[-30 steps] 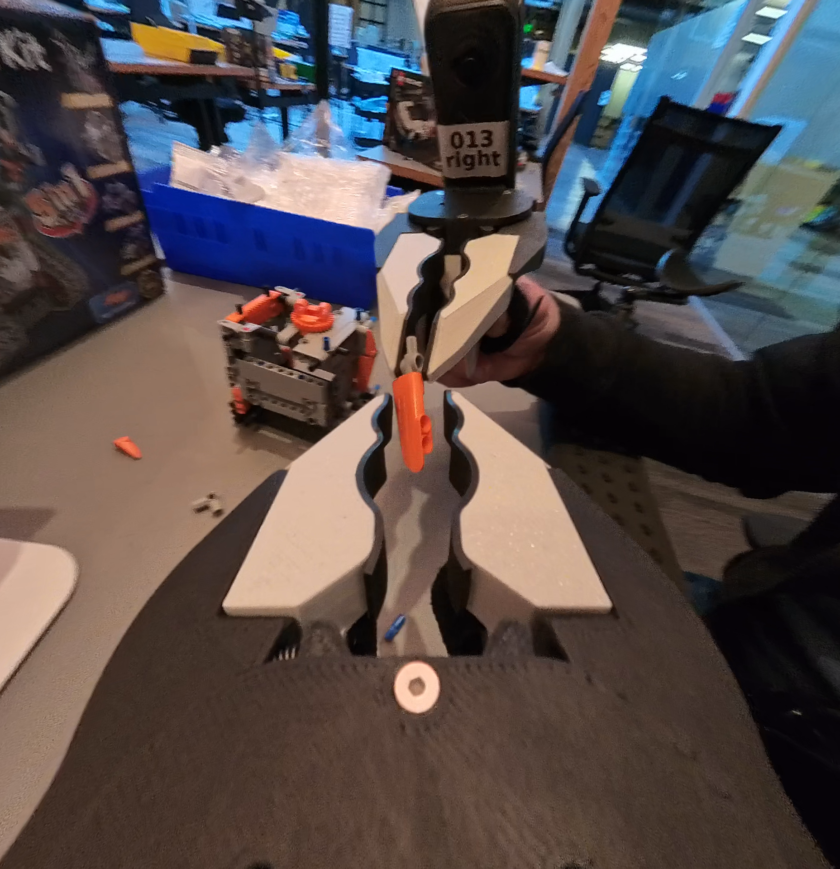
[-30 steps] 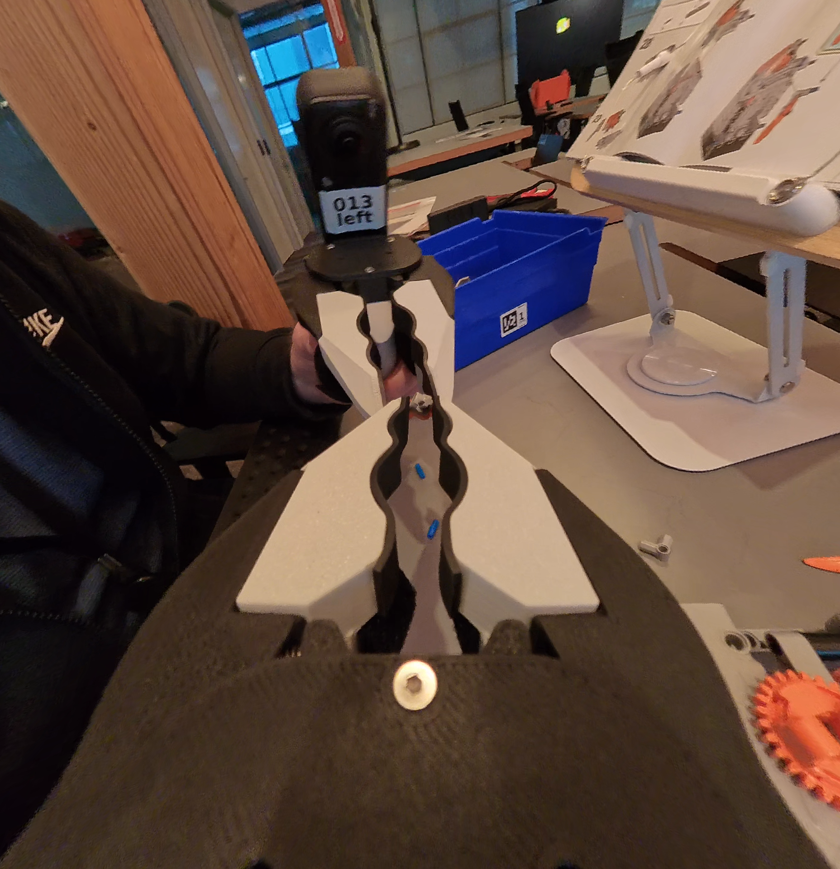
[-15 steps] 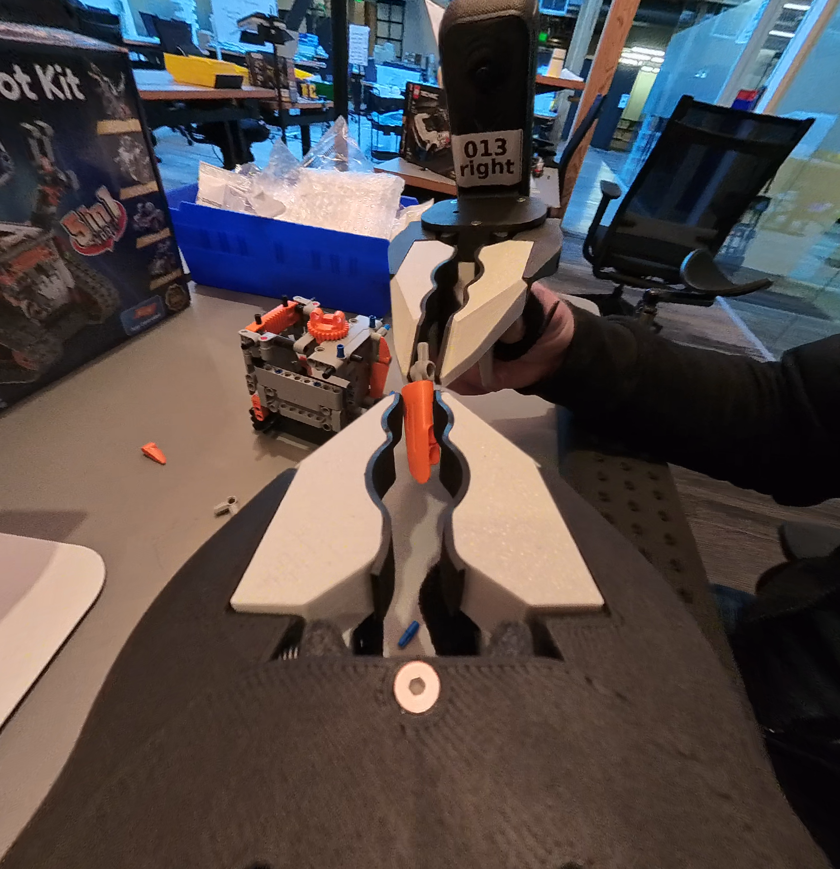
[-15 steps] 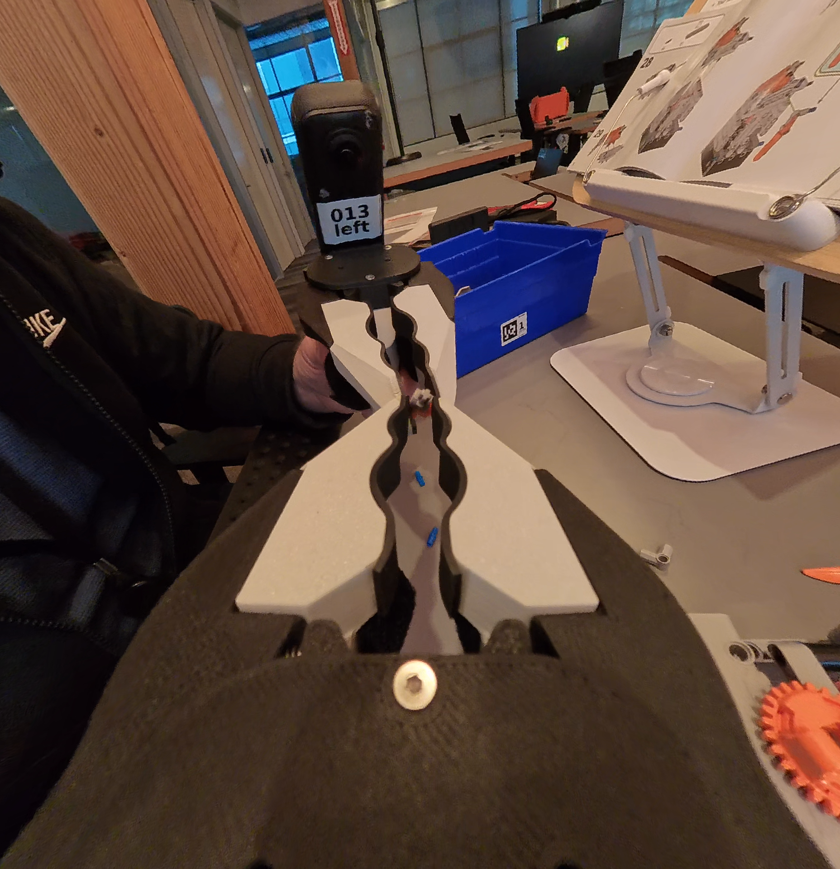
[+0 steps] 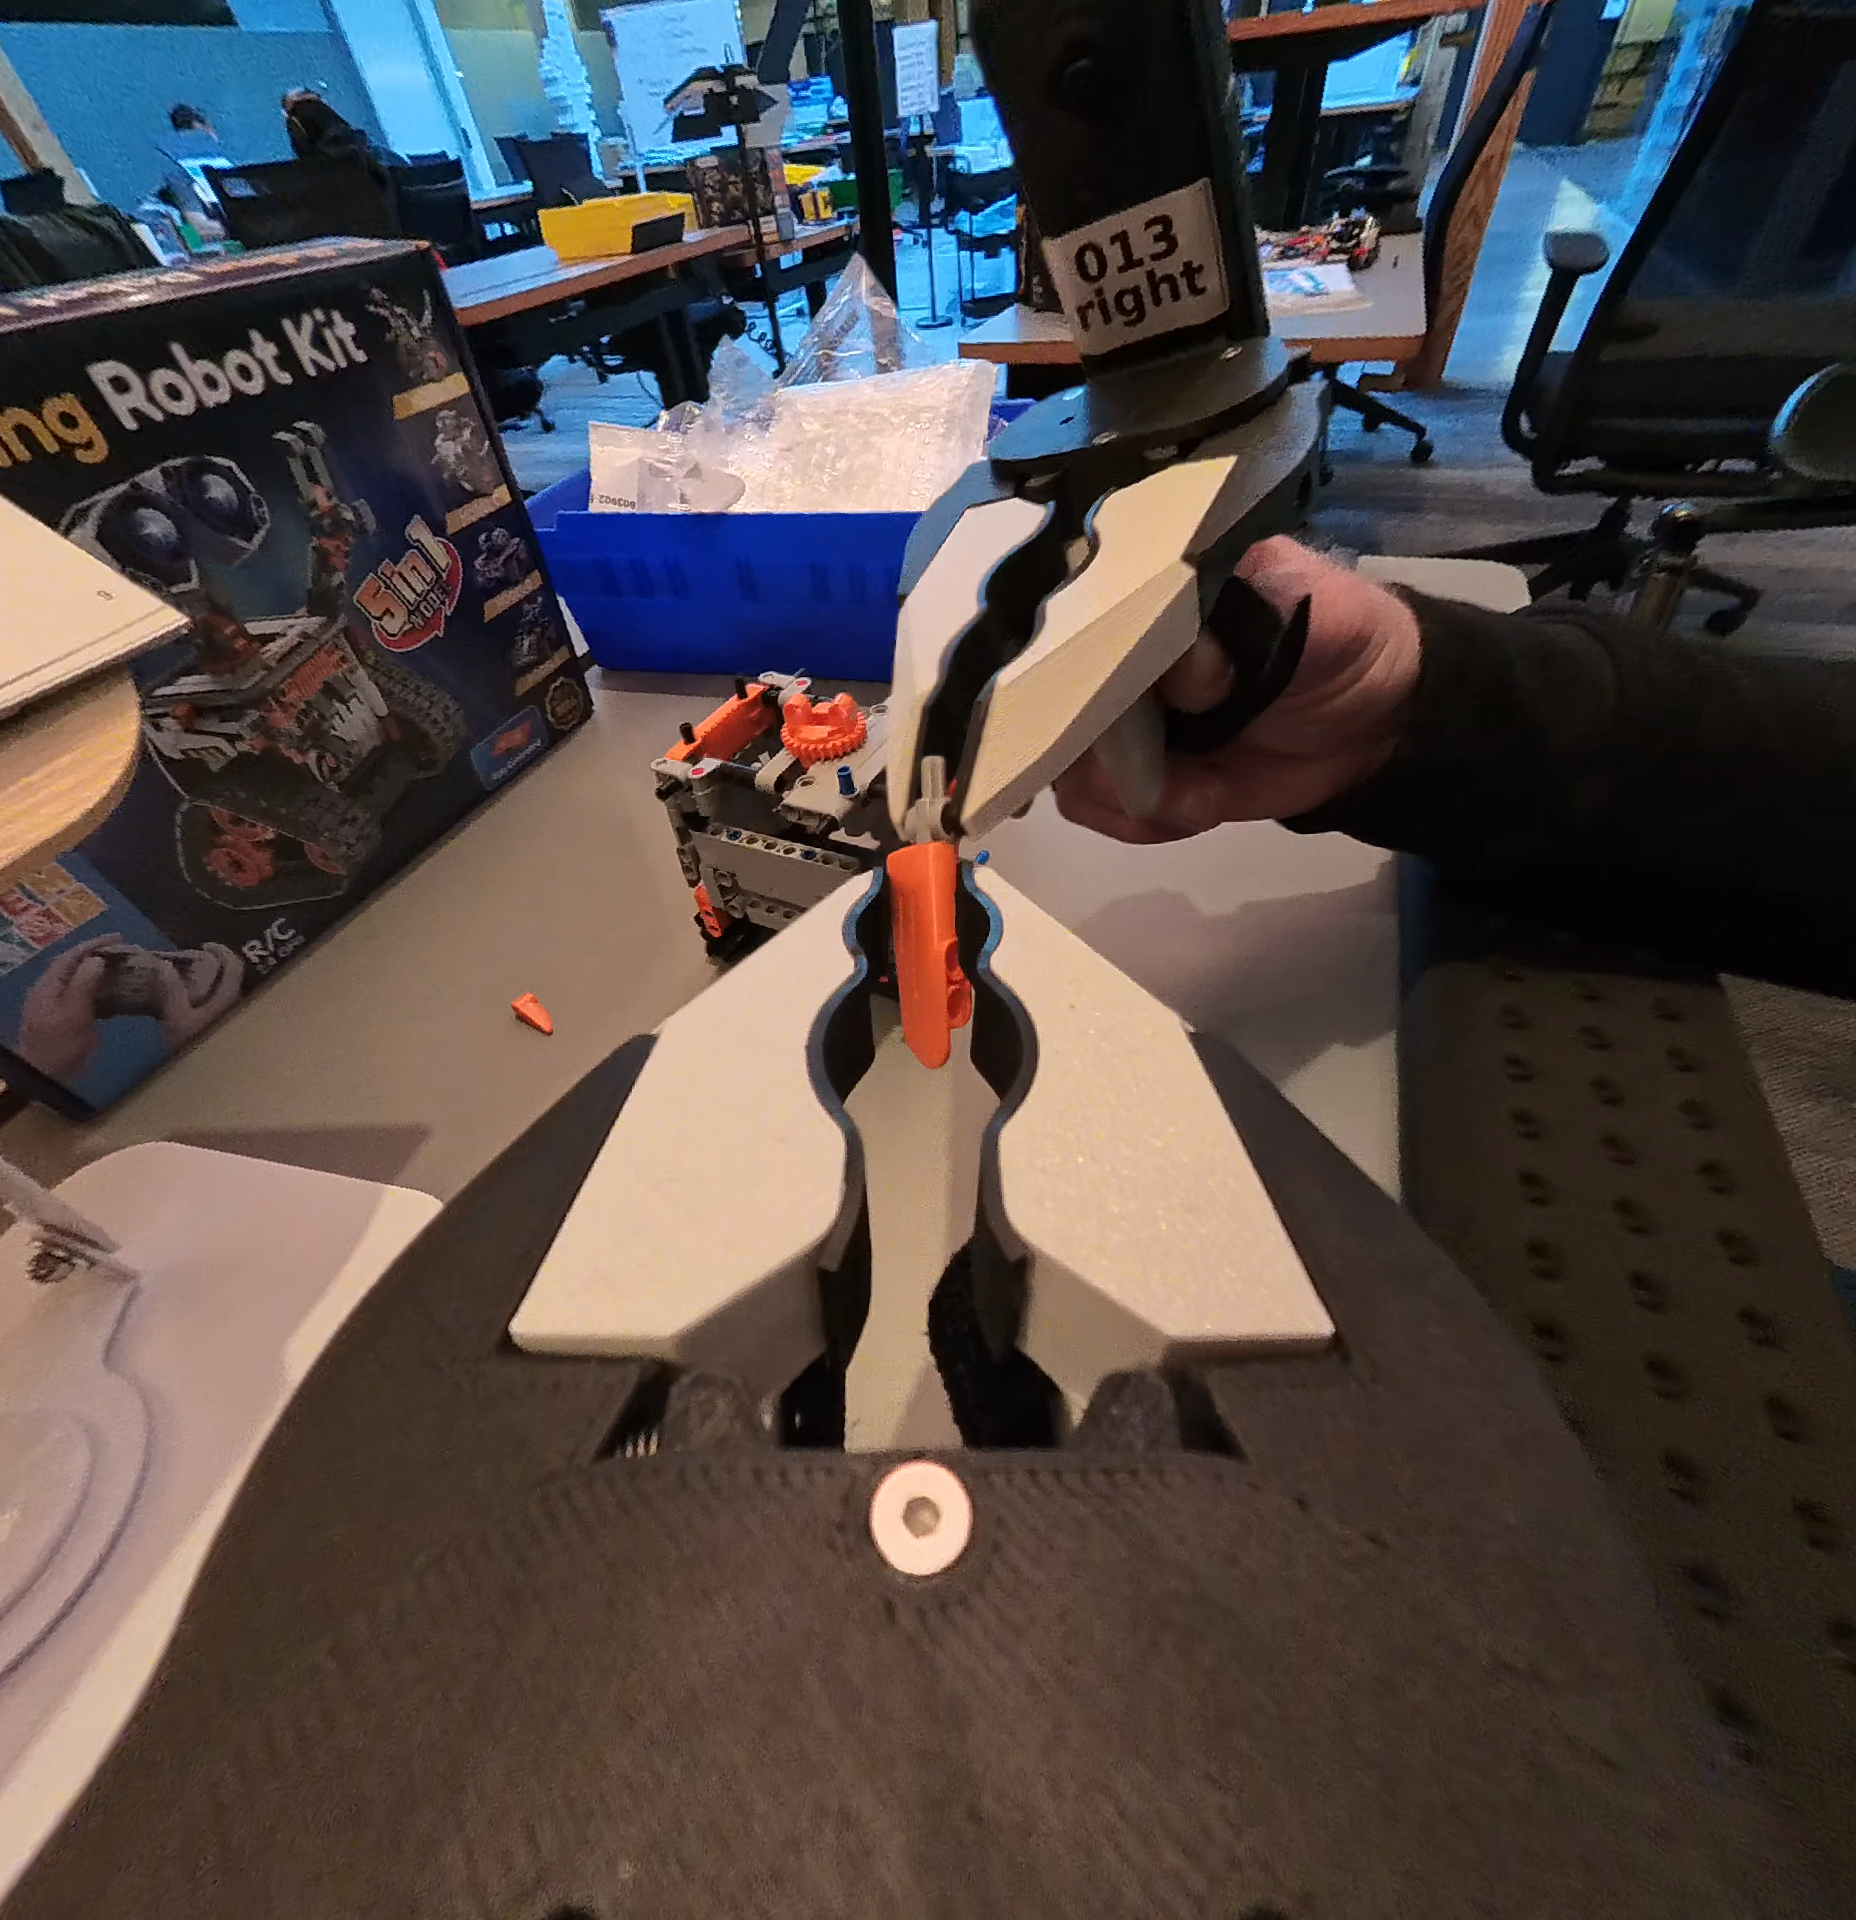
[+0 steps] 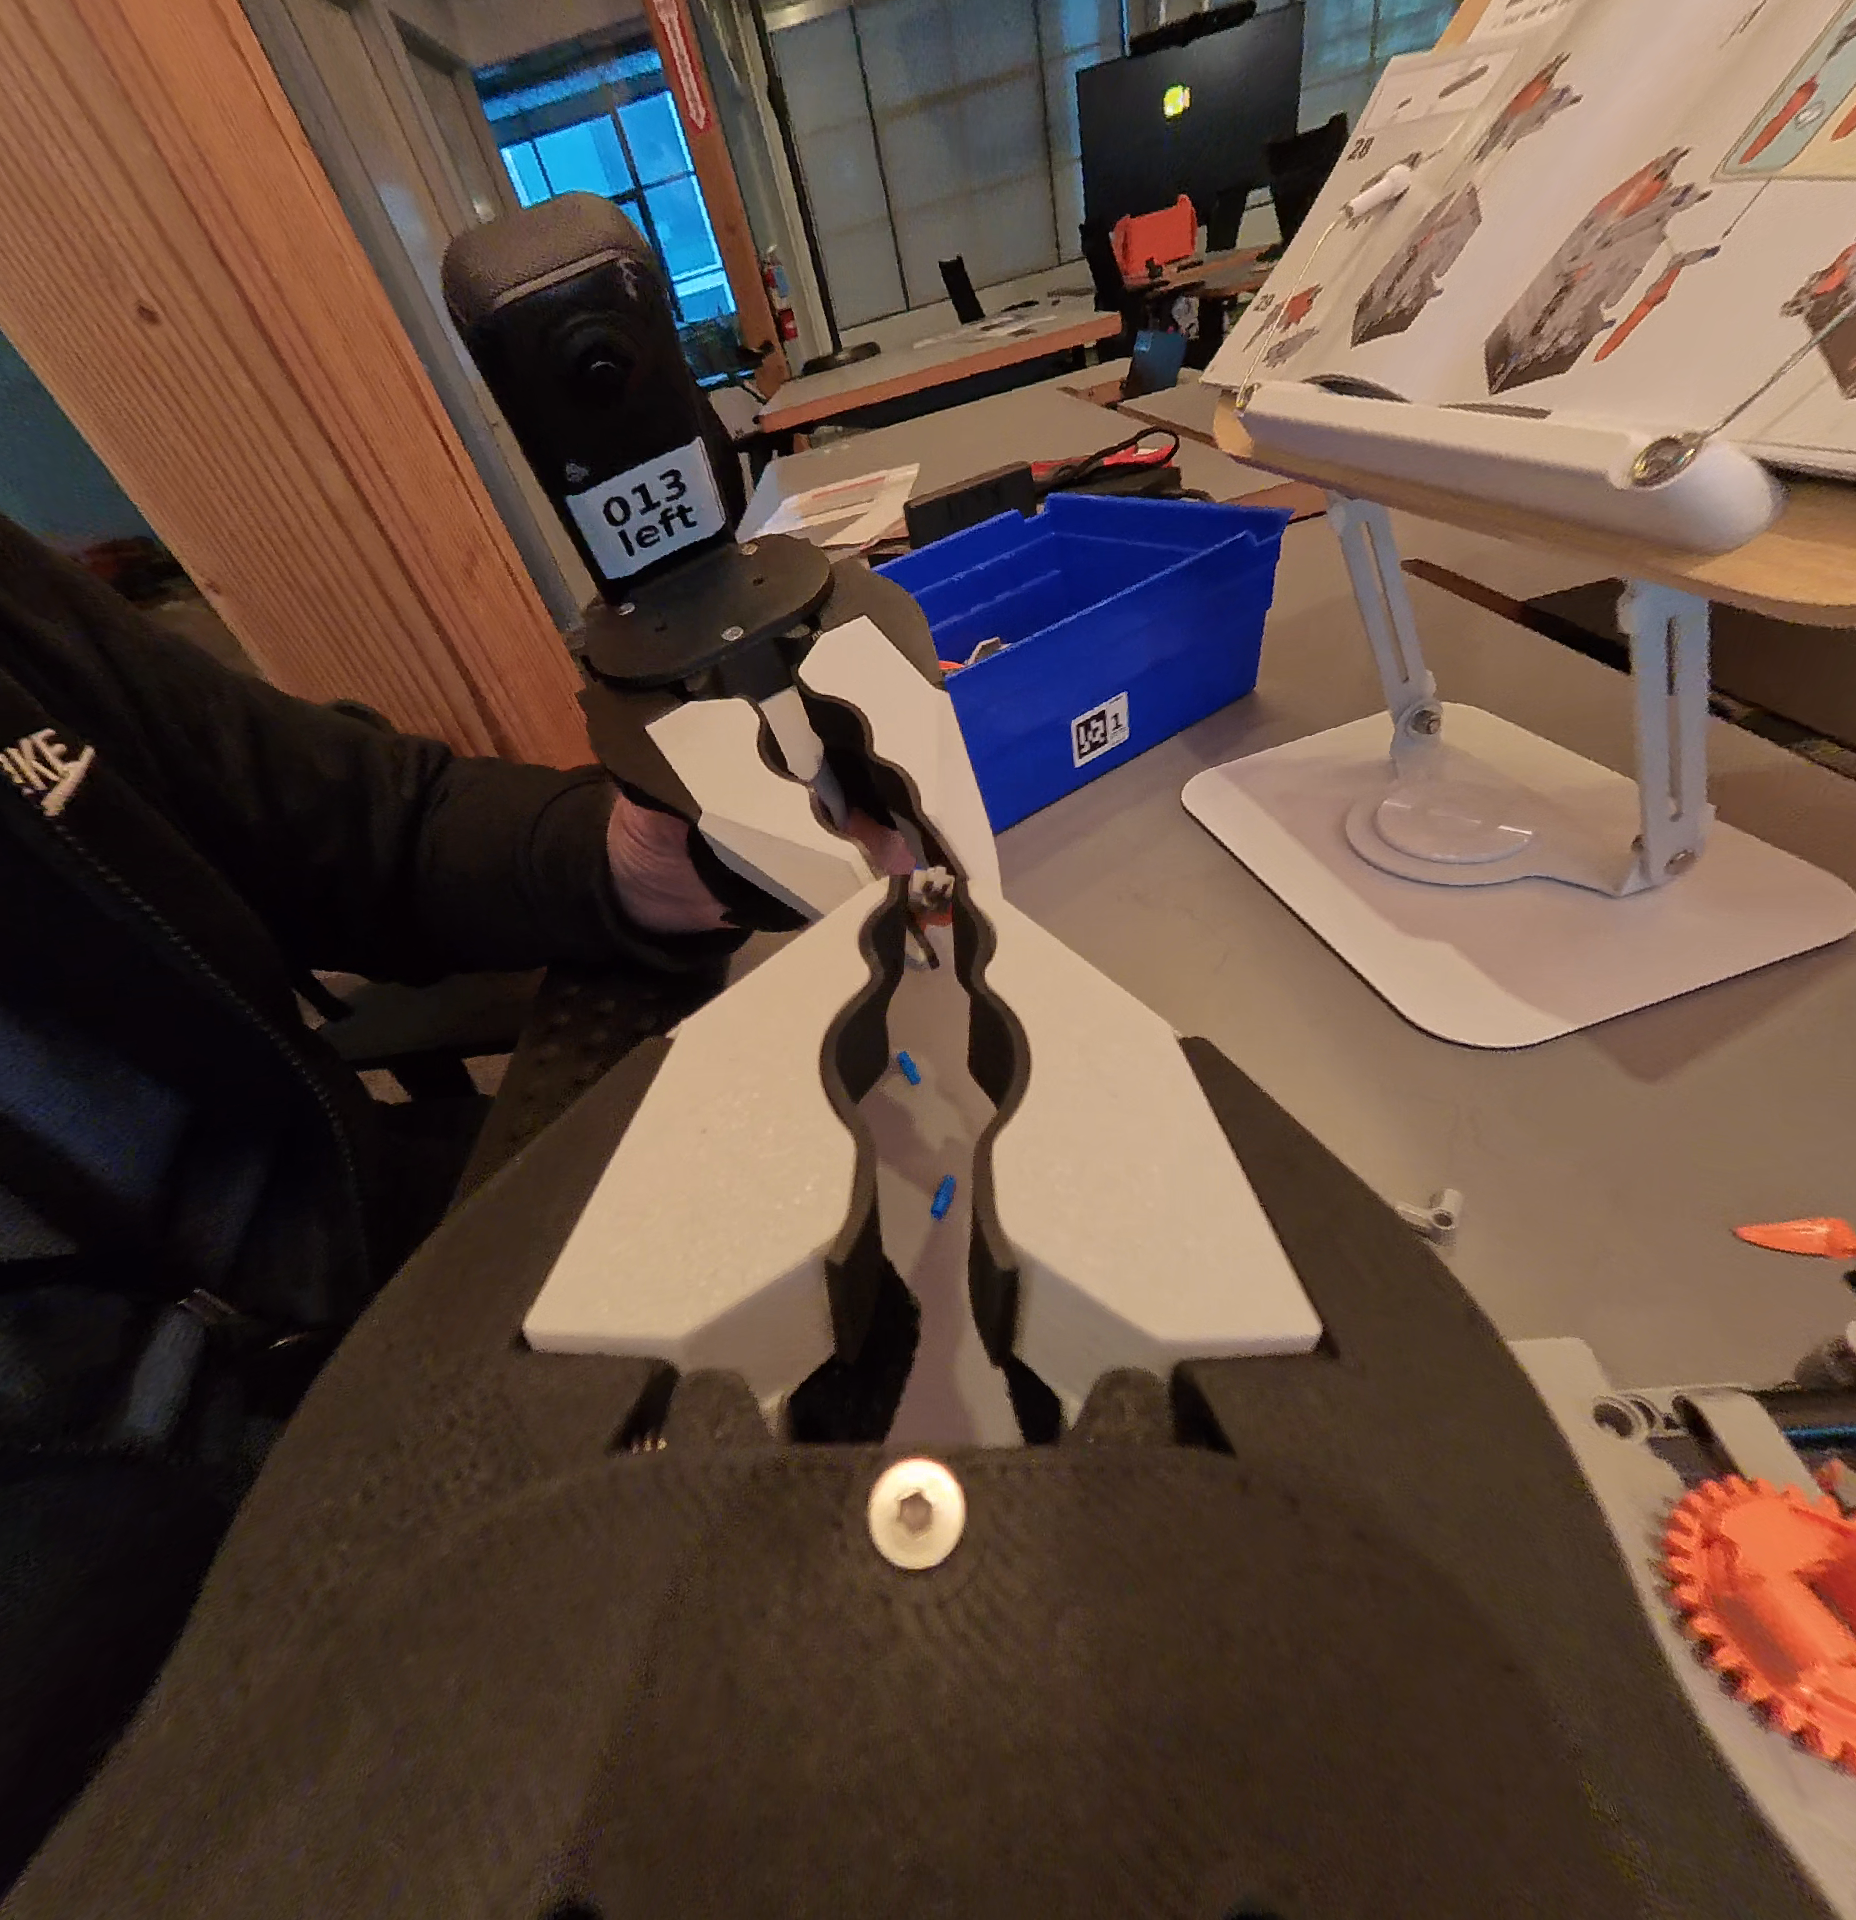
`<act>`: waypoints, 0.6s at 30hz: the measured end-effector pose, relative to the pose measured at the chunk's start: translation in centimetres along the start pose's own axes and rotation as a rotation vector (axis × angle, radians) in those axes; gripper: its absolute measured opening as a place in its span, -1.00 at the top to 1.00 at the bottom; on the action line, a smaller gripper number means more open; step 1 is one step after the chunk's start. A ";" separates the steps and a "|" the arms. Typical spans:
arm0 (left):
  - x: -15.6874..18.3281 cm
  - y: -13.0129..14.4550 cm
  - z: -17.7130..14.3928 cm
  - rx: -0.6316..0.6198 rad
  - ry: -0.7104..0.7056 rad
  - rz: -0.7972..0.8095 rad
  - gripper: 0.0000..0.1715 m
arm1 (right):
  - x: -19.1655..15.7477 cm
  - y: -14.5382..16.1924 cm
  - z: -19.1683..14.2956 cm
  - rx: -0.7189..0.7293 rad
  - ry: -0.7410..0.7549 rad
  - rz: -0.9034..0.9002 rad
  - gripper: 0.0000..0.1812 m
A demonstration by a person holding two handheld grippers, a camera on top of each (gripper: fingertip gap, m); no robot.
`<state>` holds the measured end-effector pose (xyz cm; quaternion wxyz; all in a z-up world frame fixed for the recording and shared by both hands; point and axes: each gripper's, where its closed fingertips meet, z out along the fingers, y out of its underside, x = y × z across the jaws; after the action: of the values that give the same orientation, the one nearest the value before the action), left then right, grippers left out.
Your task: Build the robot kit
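My left gripper [image 5: 919, 883] is shut on an orange pointed piece [image 5: 929, 956] that stands upright between its fingertips. My right gripper [image 5: 932, 816] comes down from above, tilted, and is shut on a small grey connector [image 5: 932, 795] at the top end of the orange piece. In the right wrist view my right gripper [image 6: 924, 899] holds the grey connector [image 6: 934, 885] tip to tip with the left gripper [image 6: 908, 862]. The orange piece is almost hidden there. A hand in a black sleeve holds each gripper above the grey table.
A grey and orange brick model [image 5: 778, 810] stands just behind the tips, with a blue bin [image 5: 737, 582] and a kit box [image 5: 259, 623] beyond. An orange cone [image 6: 1797, 1236], a grey connector [image 6: 1433, 1210] and blue pins [image 6: 943, 1195] lie loose. A booklet stand [image 6: 1526, 883] is at right. Less than 4 cm separates the two grippers' tips. Both grippers' tips are roughly 25 centimeters from the orange cone [image 6: 1797, 1236]. Look for it in the left wrist view [image 5: 537, 1010] too.
Both grippers kept their hold and stayed tip to tip. The left wrist view has swung, showing more of the box and stand base. The right gripper tilts more.
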<state>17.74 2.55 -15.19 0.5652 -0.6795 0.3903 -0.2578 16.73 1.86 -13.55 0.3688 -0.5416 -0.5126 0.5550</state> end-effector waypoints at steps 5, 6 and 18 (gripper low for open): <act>0.5 -0.1 0.1 0.006 0.023 0.004 0.88 | -0.4 -0.1 -0.1 -0.011 -0.011 -0.019 0.95; 0.6 -0.2 0.1 0.011 0.042 -0.015 0.87 | -0.6 0.0 -0.1 -0.018 -0.016 -0.029 0.95; 1.8 -0.3 -0.2 0.009 0.130 -0.027 0.85 | -1.7 0.4 -0.1 -0.051 -0.070 -0.067 0.95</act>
<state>18.67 0.96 -15.05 0.5381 -0.6640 0.4160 -0.3106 17.12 0.16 -13.57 0.3551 -0.5136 -0.5569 0.5477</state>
